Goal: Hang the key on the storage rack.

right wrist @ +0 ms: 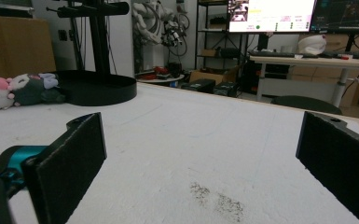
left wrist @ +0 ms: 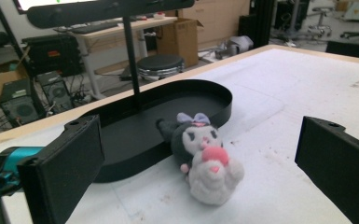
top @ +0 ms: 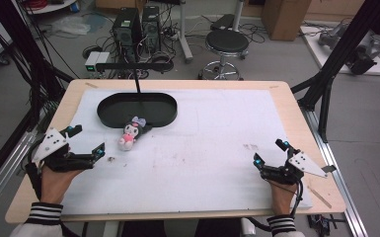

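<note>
While I look down from the high view, my left gripper (top: pixel 85 142) rests at the worktop's (top: pixel 296 128) left edge, fingers spread and holding nothing, and my right gripper (top: pixel 271 152) sits near the right edge, fingers spread too. A plush toy (top: pixel 130 134) lies against the black tray's (top: pixel 108 114) near rim.

In the left gripper view, the toy (left wrist: pixel 204 157) lies between my parted fingers, farther off.

In the right gripper view, a monitor's (right wrist: pixel 271 15) text is too small to read.

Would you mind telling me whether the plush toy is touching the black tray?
Touching: in the left gripper view the plush toy rests its head against the black tray wall.
</note>
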The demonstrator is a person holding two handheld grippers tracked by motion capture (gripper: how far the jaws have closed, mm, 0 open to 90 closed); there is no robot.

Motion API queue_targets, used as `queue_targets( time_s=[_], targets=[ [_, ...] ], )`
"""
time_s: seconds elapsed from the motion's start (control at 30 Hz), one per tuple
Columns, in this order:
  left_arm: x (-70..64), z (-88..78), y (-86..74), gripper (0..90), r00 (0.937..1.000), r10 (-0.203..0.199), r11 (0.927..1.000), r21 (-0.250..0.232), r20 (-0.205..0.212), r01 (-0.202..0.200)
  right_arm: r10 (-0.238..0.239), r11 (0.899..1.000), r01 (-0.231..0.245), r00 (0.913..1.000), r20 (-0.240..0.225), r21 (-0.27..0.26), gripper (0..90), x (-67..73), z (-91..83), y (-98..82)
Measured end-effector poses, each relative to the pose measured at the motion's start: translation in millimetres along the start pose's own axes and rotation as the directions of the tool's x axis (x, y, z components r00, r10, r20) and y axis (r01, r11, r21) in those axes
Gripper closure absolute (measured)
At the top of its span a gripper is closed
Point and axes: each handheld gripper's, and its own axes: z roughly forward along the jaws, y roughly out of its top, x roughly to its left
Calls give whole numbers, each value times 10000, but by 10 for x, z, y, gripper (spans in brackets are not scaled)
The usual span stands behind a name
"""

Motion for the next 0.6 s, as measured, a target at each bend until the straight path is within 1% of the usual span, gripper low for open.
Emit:
queue_targets(
  time_s=[0.03,0.07,0.1,0.13,0.2,0.27,0.3,0.37,0.4,0.43,0.47,0.5,0.57,0.6],
  targets=[
    [-2,38,84,17,10000,52,9997,219,12,-52,61,10000,-61,10000,-22,-16,5,-1,-1,0],
    [-1,56,121,17,10000,63,9996,291,66,-65,92,10000,-92,10000,-4,-8,5,0,-2,0],
    [-1,56,121,17,10000,63,9996,291,66,-65,34,10000,-34,10000,-15,-29,5,-3,0,0],
    [0,74,158,17,10000,58,9993,381,50,-60,47,10000,-47,10000,-6,-17,5,0,0,0],
    [7,112,221,17,9999,-36,9983,588,100,30,31,10000,-31,10000,-3,-2,5,-1,0,0],
    [18,172,301,17,9999,-117,9955,945,61,111,41,10000,-41,10000,-11,-32,5,-3,1,0],
    [18,172,301,17,9999,-117,9955,945,61,111,100,9999,-100,10000,1,-8,5,1,-1,0],
    [23,240,364,17,9998,-168,9901,1394,102,152,96,10000,-96,10000,3,-8,5,1,-1,0],
    [23,240,364,17,9998,-168,9901,1394,102,152,33,10000,-33,10000,-13,-29,5,-3,1,0],
    [21,267,382,17,9997,-210,9879,1538,146,185,67,10000,-67,10000,5,-21,5,-1,0,0],
    [19,292,401,17,9997,-199,9855,1688,175,166,67,10000,-67,10000,5,-21,5,-1,0,0],
    [10,344,437,17,9996,-149,9812,1928,223,103,106,9999,-106,9999,6,-7,5,0,-2,-1],
    [4,368,452,17,9995,-177,9801,1979,260,122,112,9999,-112,9999,1,-8,5,0,-2,0],
    [-2,393,465,17,9993,-183,9775,2107,316,112,112,9999,-112,9999,1,-8,5,0,-2,0]
  ],
)
